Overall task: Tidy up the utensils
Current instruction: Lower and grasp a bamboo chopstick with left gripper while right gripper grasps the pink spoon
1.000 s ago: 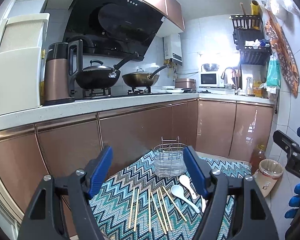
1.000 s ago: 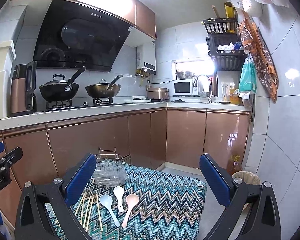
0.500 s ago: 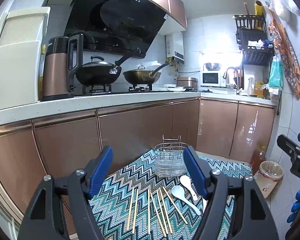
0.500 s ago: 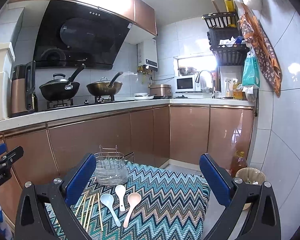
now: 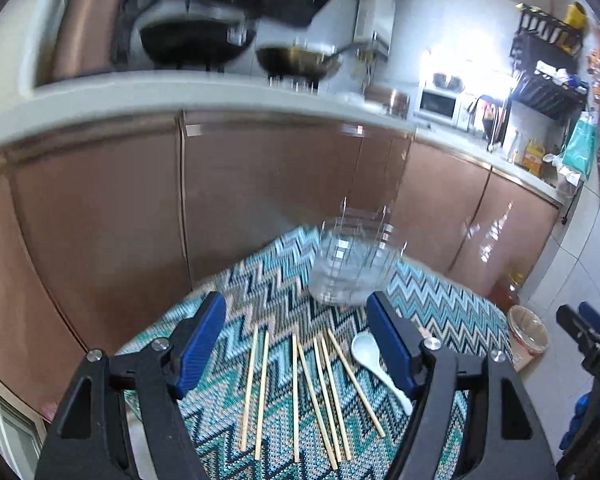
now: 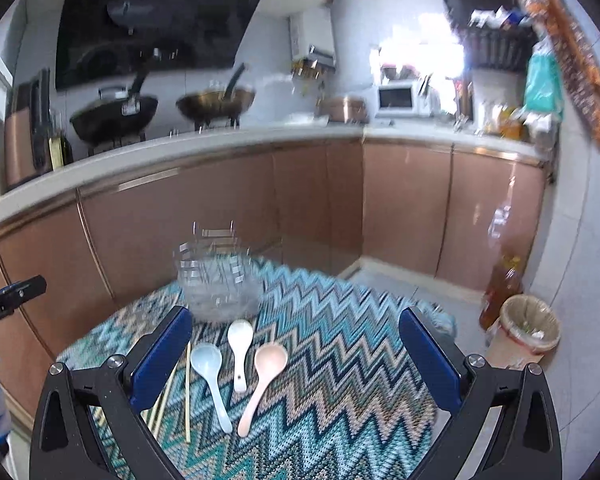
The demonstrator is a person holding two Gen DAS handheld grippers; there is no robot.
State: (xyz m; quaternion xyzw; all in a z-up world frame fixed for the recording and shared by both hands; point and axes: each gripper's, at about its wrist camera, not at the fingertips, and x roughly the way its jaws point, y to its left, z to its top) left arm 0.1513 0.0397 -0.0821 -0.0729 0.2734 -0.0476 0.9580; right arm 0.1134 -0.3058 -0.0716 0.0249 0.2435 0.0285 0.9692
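Note:
A wire utensil holder (image 5: 352, 264) stands at the far side of a zigzag-patterned cloth (image 5: 260, 288); it also shows in the right wrist view (image 6: 218, 280). Several wooden chopsticks (image 5: 316, 388) lie in front of it, below my open, empty left gripper (image 5: 296, 344). A white spoon (image 5: 374, 364) lies to their right. In the right wrist view a pale blue spoon (image 6: 212, 380), a white spoon (image 6: 240, 348) and a pink spoon (image 6: 262, 380) lie side by side under my open, empty right gripper (image 6: 296, 356).
Copper-coloured kitchen cabinets (image 5: 260, 200) stand just behind the cloth, with woks on the counter above. A small bin (image 6: 528, 332) and an oil bottle (image 6: 502, 292) stand on the floor at the right by the tiled wall.
Both grippers have tilted down and moved closer to the cloth; chopsticks and spoons now look larger and nearer. Both views are motion-blurred. Jaws stay open.

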